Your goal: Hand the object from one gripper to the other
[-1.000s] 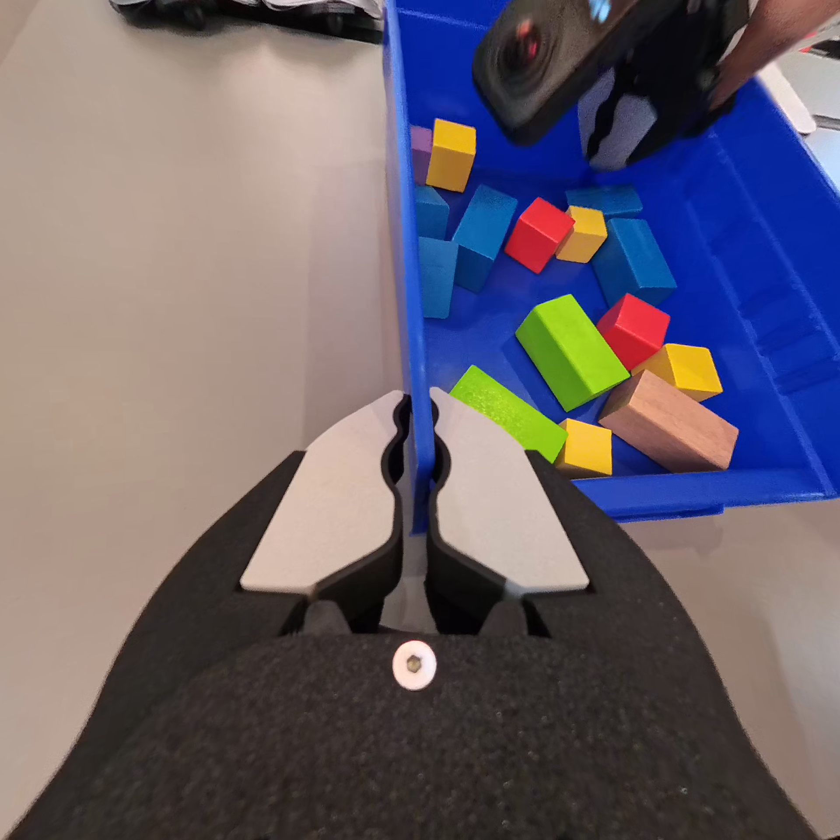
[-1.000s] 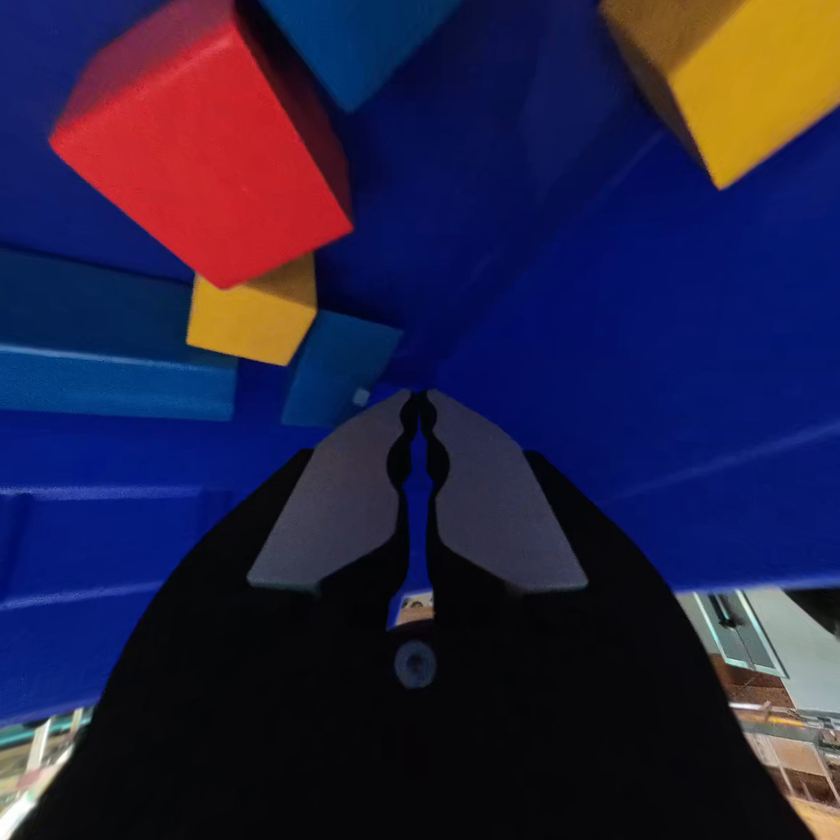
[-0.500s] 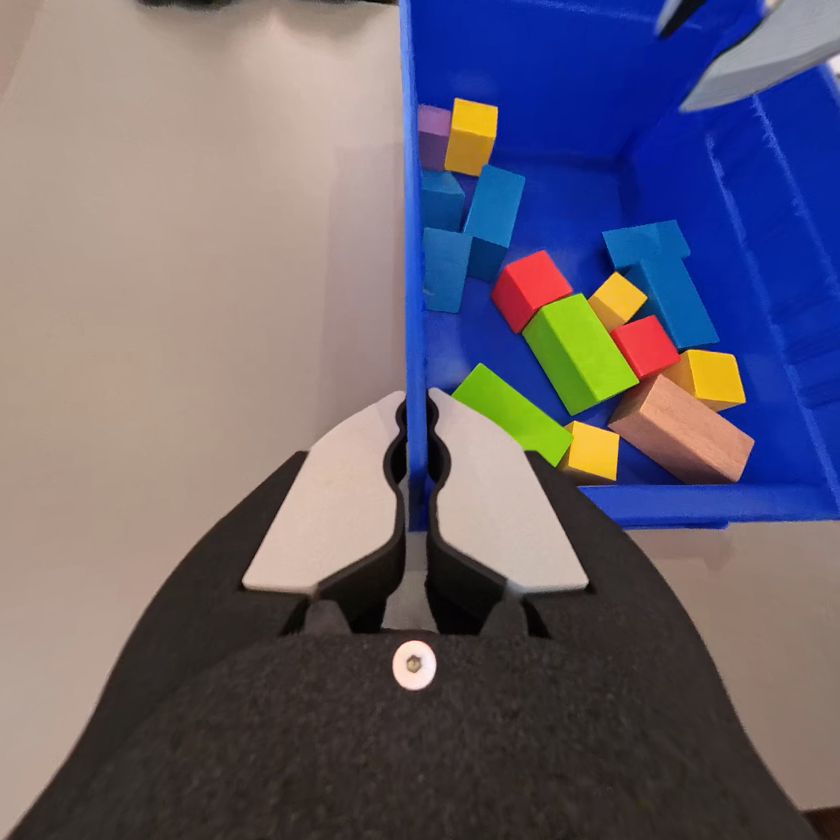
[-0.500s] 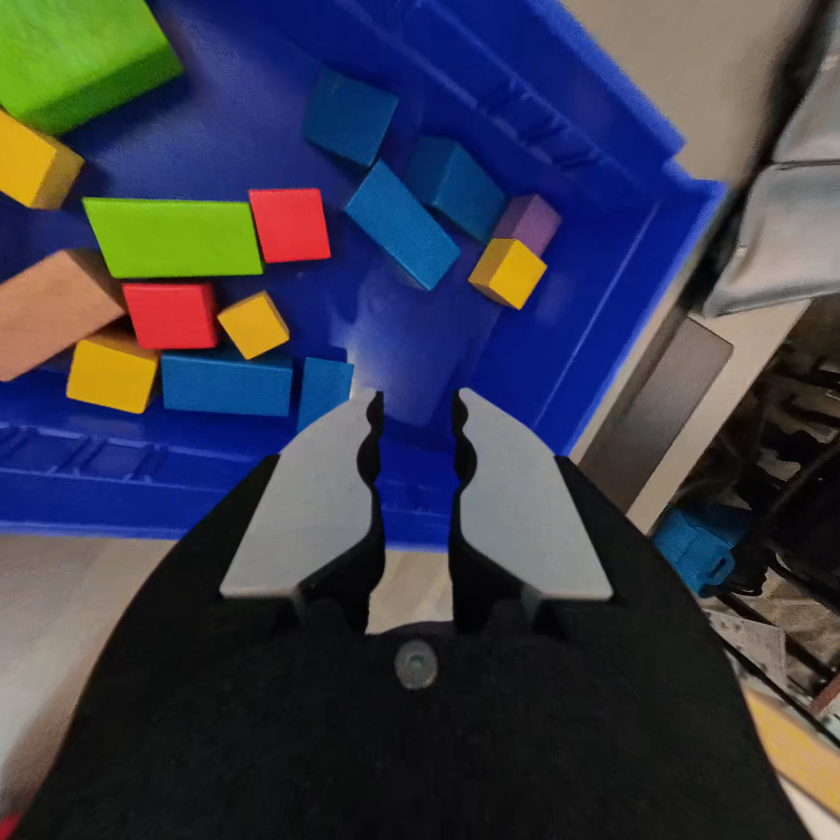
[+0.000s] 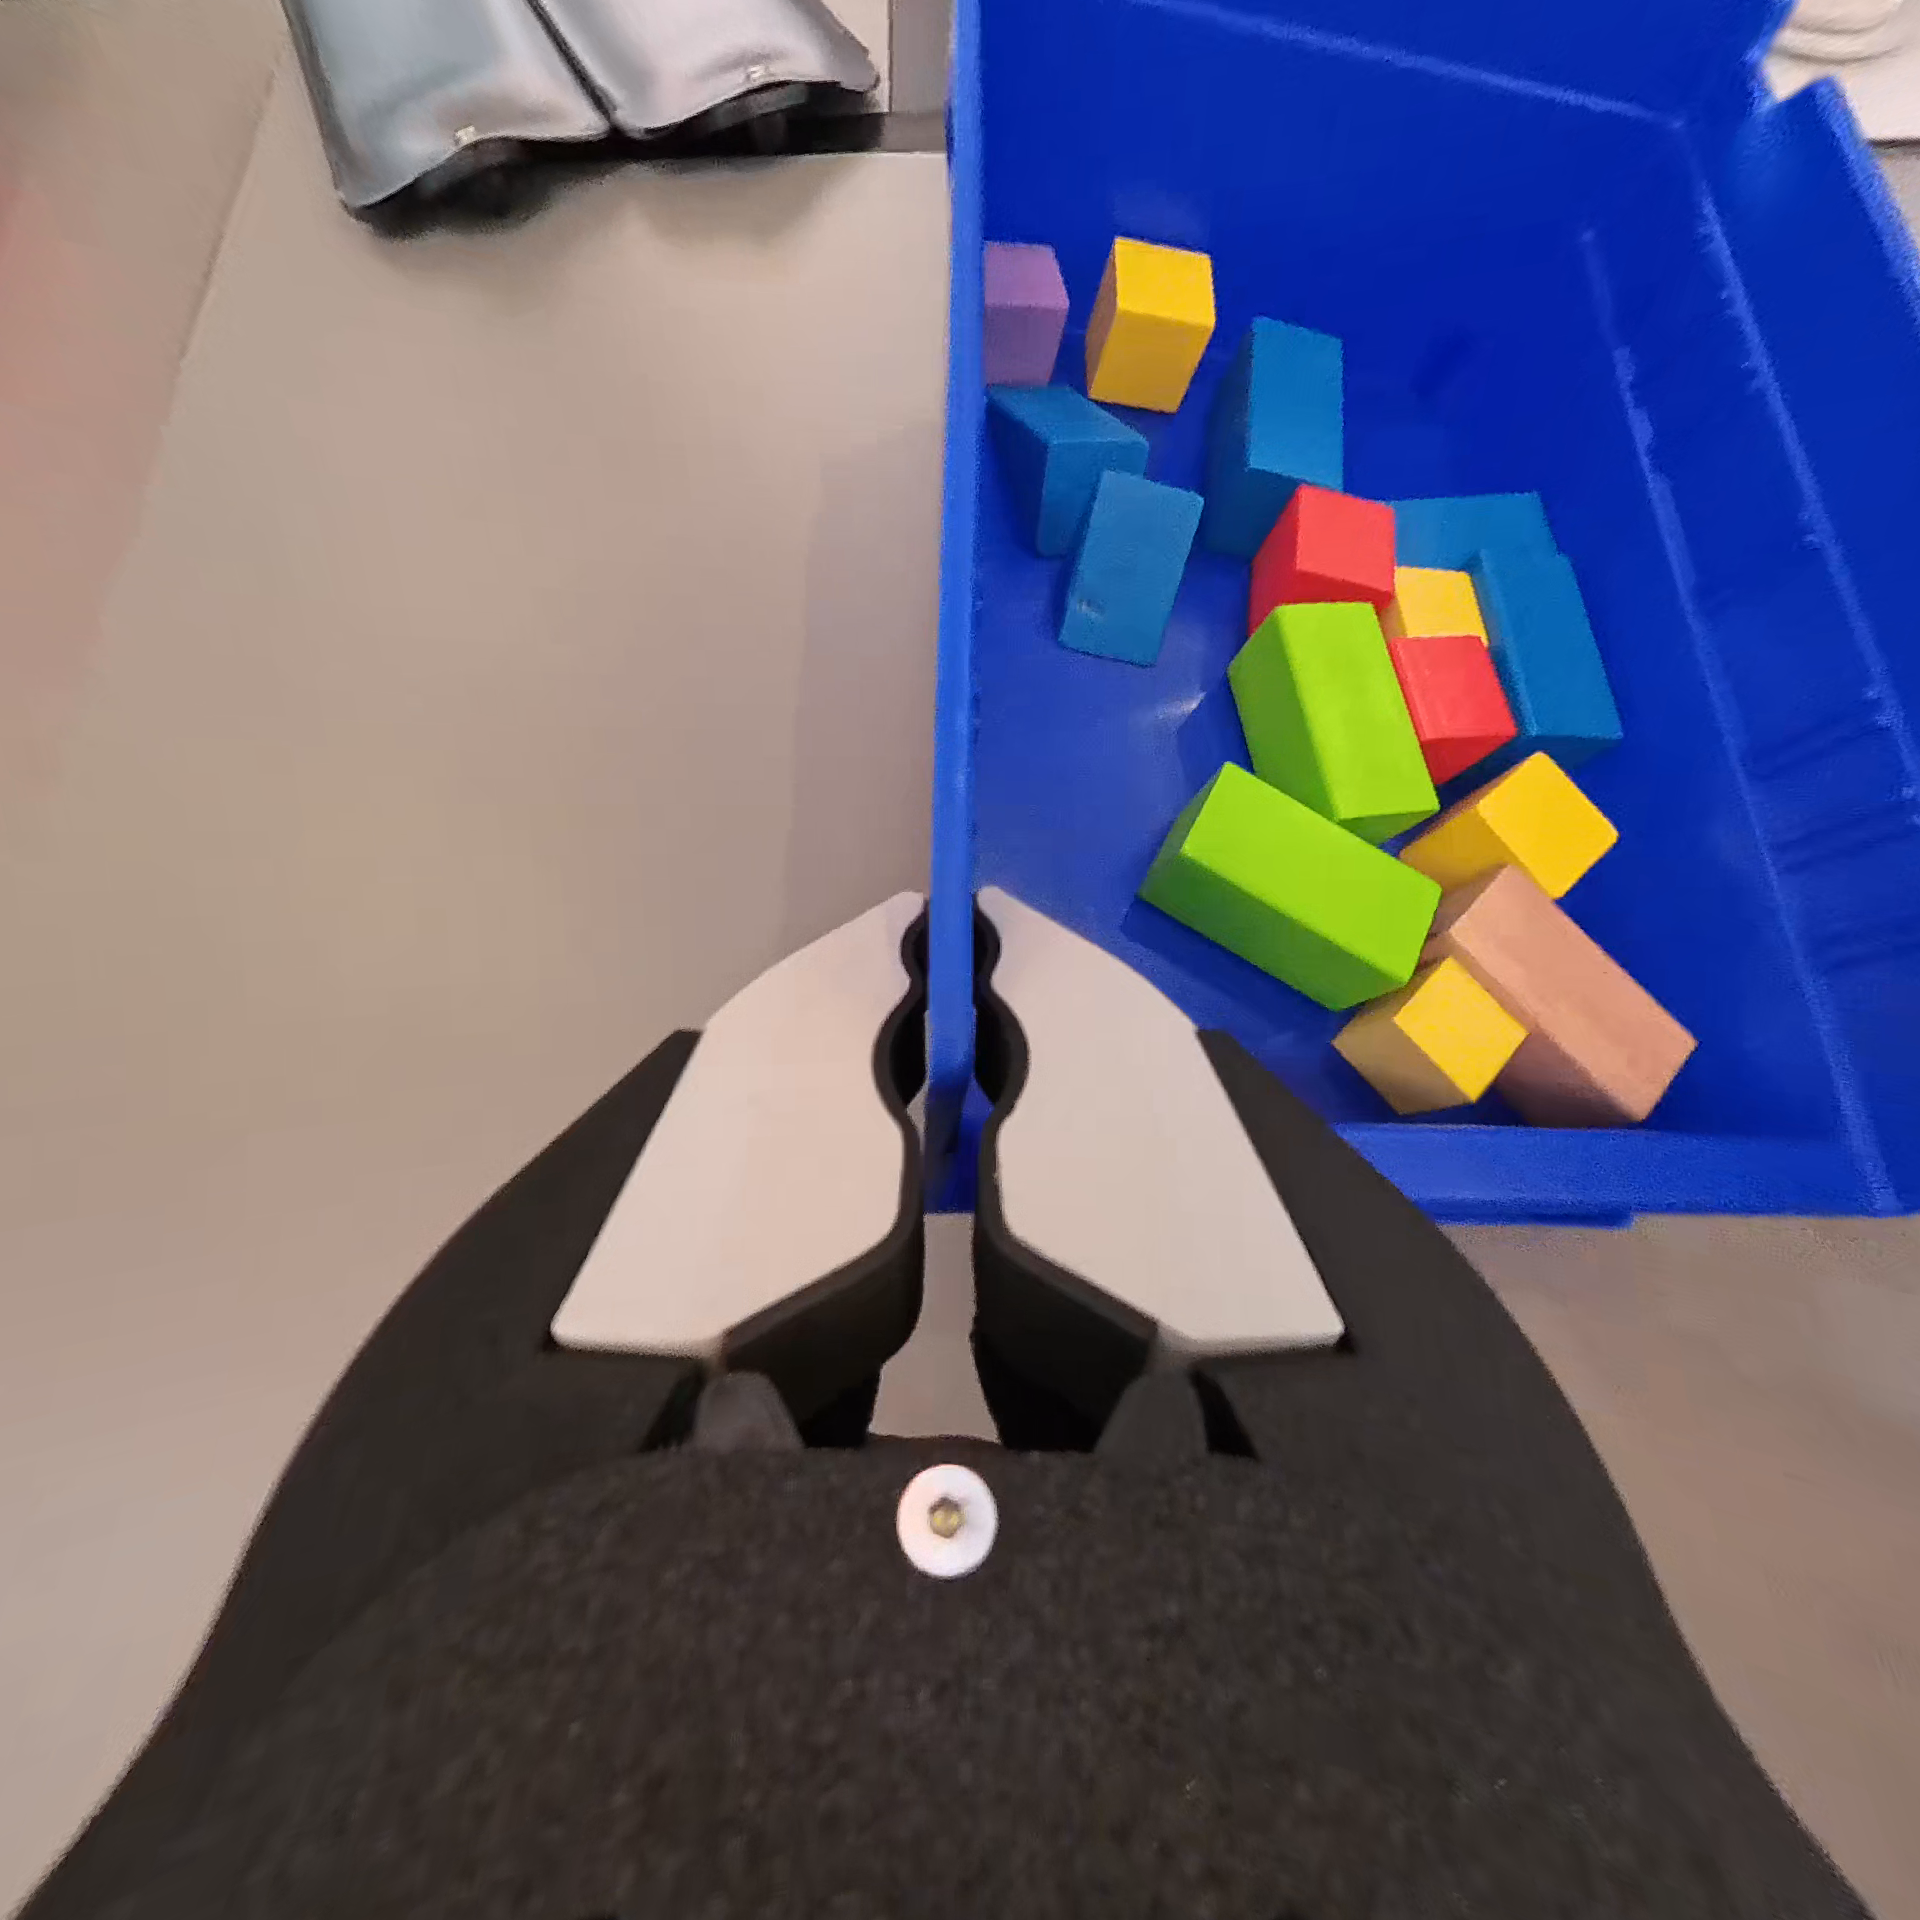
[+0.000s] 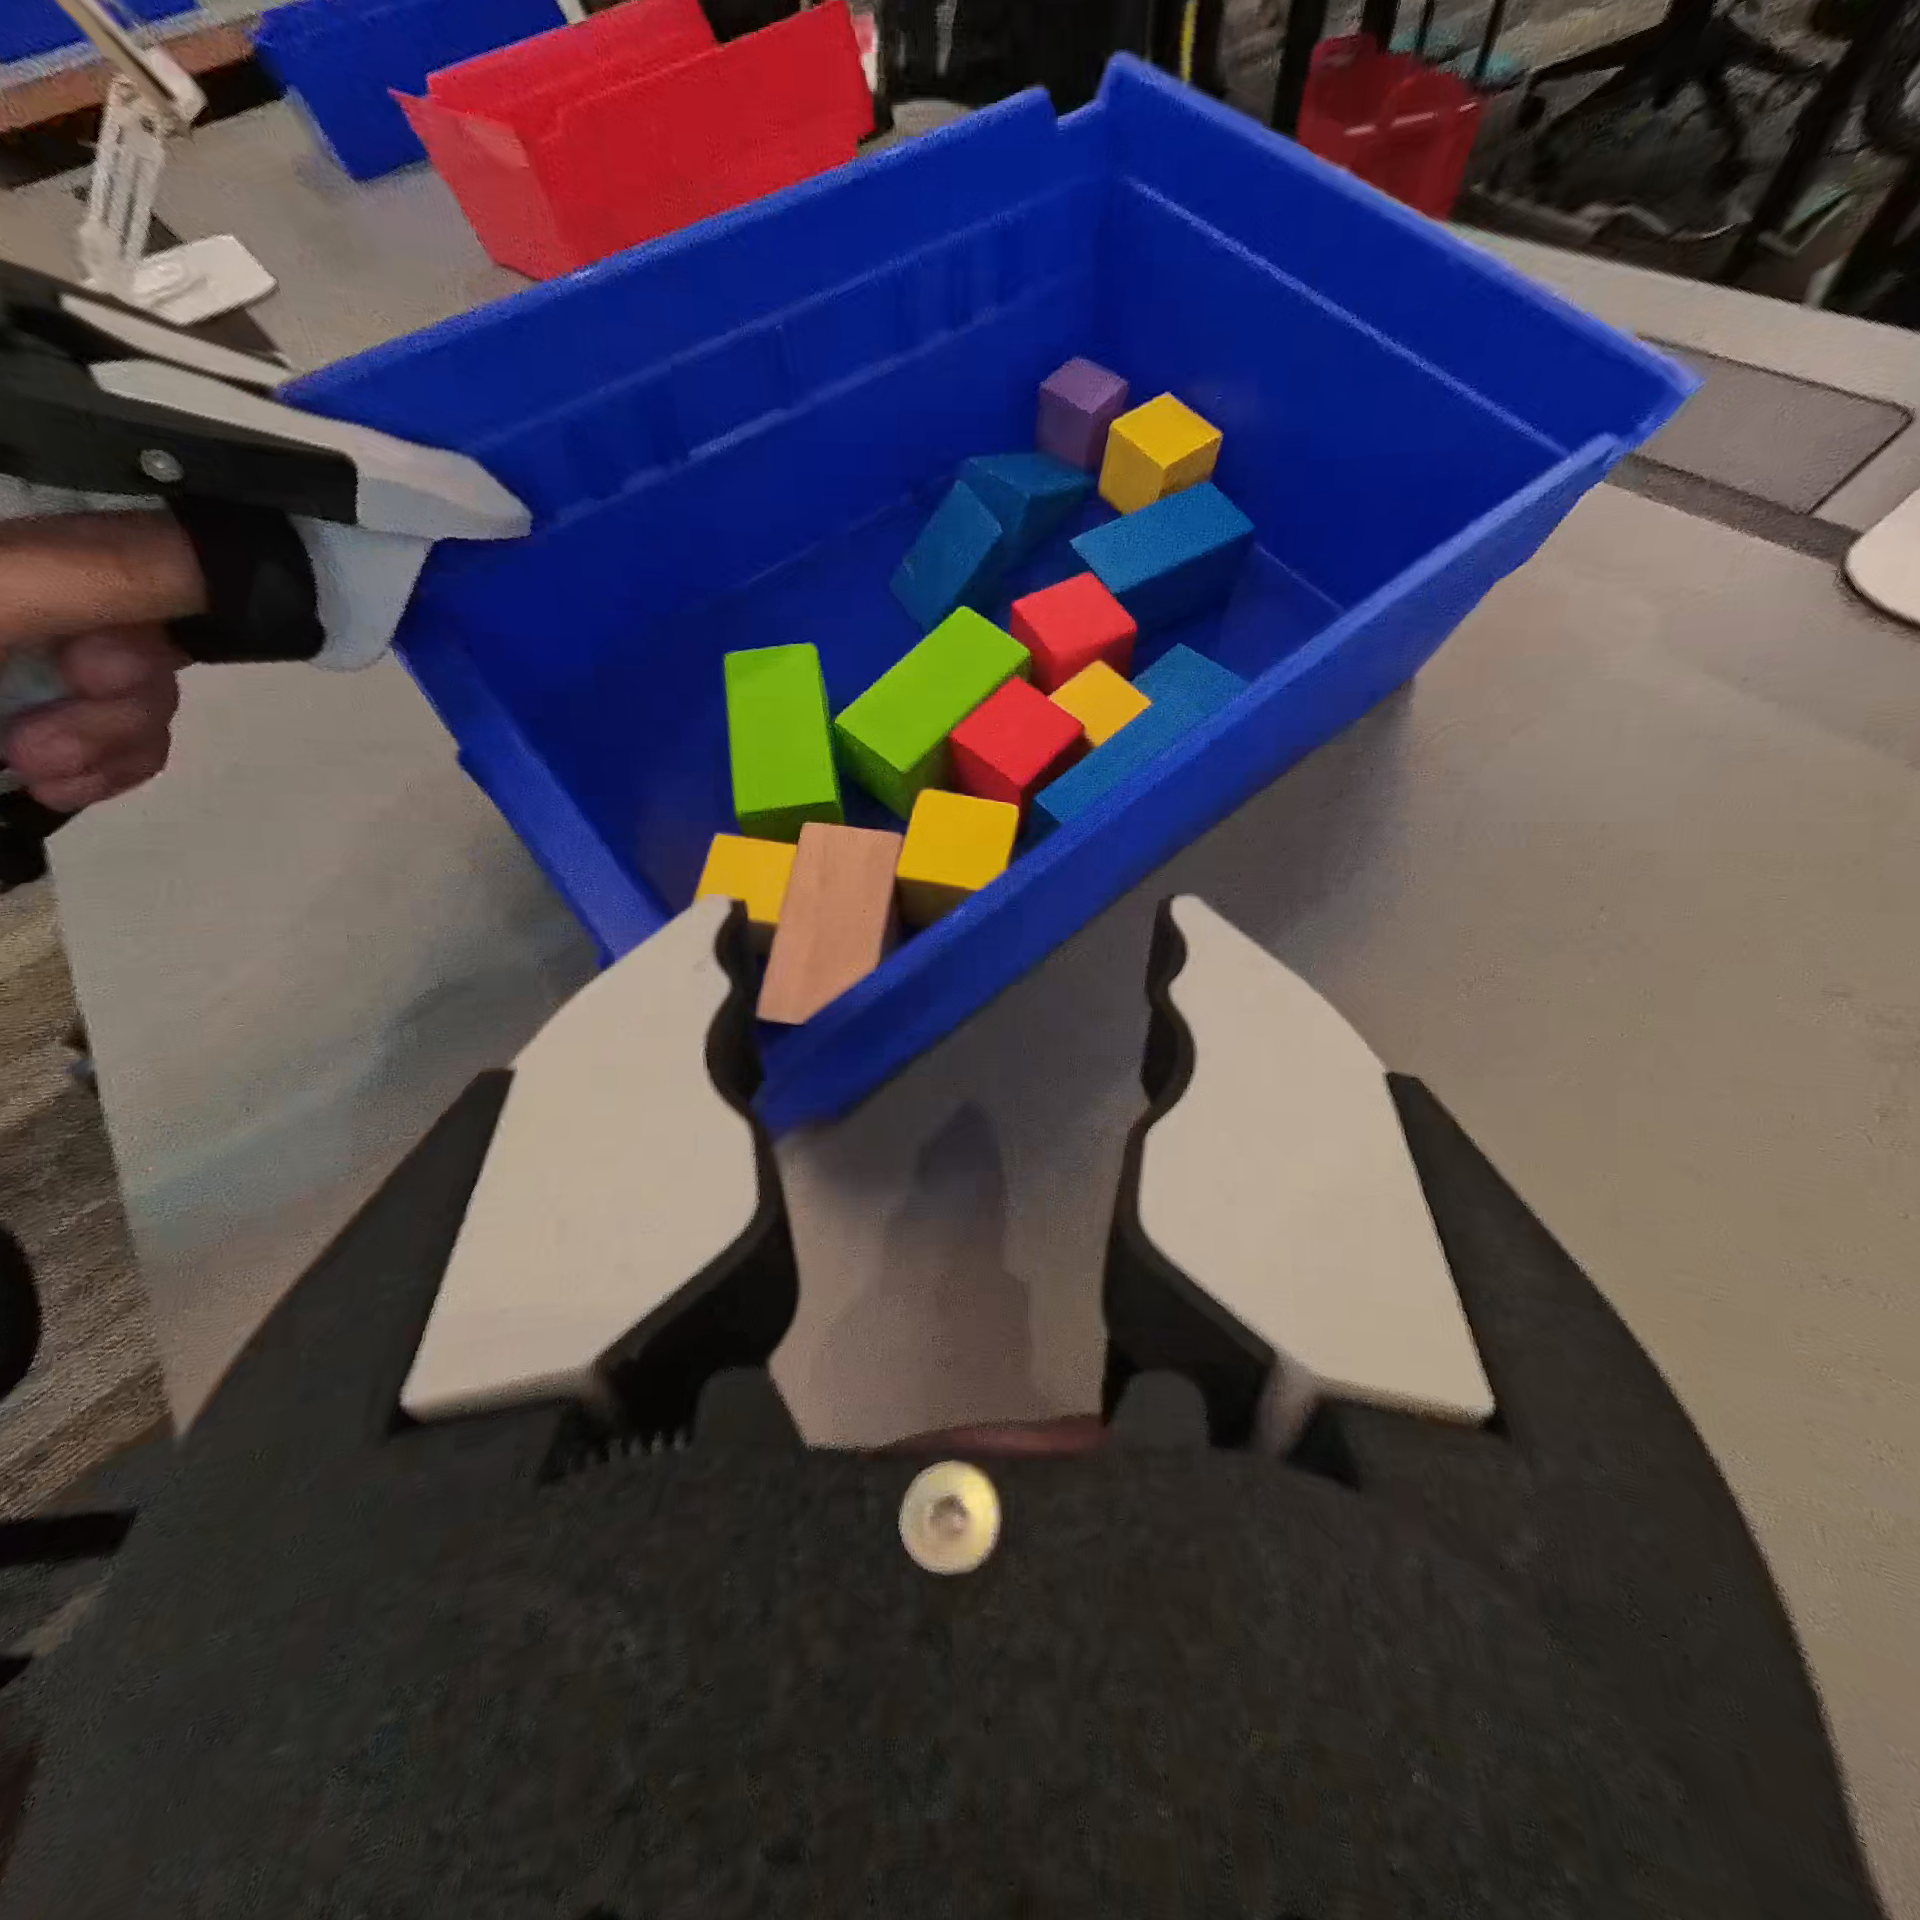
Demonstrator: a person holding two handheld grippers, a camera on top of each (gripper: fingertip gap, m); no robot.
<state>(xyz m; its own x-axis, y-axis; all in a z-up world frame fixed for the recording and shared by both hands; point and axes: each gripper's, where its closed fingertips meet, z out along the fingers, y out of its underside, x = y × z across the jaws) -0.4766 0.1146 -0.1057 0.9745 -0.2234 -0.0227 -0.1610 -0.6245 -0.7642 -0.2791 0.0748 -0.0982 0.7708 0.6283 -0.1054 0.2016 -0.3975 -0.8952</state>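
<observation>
Grey tabletop [image 6: 1558, 831] fills most of both views, with a red bin [image 6: 644, 135] and dark clutter beyond it toward 12 o'clock in the right wrist view. On the table, tipped up on one side, is the blue bin [image 5: 1351, 156] of coloured wooden blocks [image 6: 925, 707], the object of the handover. The left gripper [image 5: 951, 914] has its jaws closed down on the bin's side wall near a corner, the thin blue wall pinched between the grey fingers [image 5: 790, 1122]; in the right wrist view it reaches in from 9 o'clock and grips the rim. The blocks have slid toward the low corner, green, red, yellow, blue and a tan one heaped together. The right gripper [image 6: 945, 914] is spread wide and holds nothing, its fingers straddling the bin's near wall at the corner without pinching it. My judgement: the receiving step is in hand. Next, the right jaws should close firmly on that wall before the left lets go, and the bin should be kept steady so the load doesn't shift or spill.
</observation>
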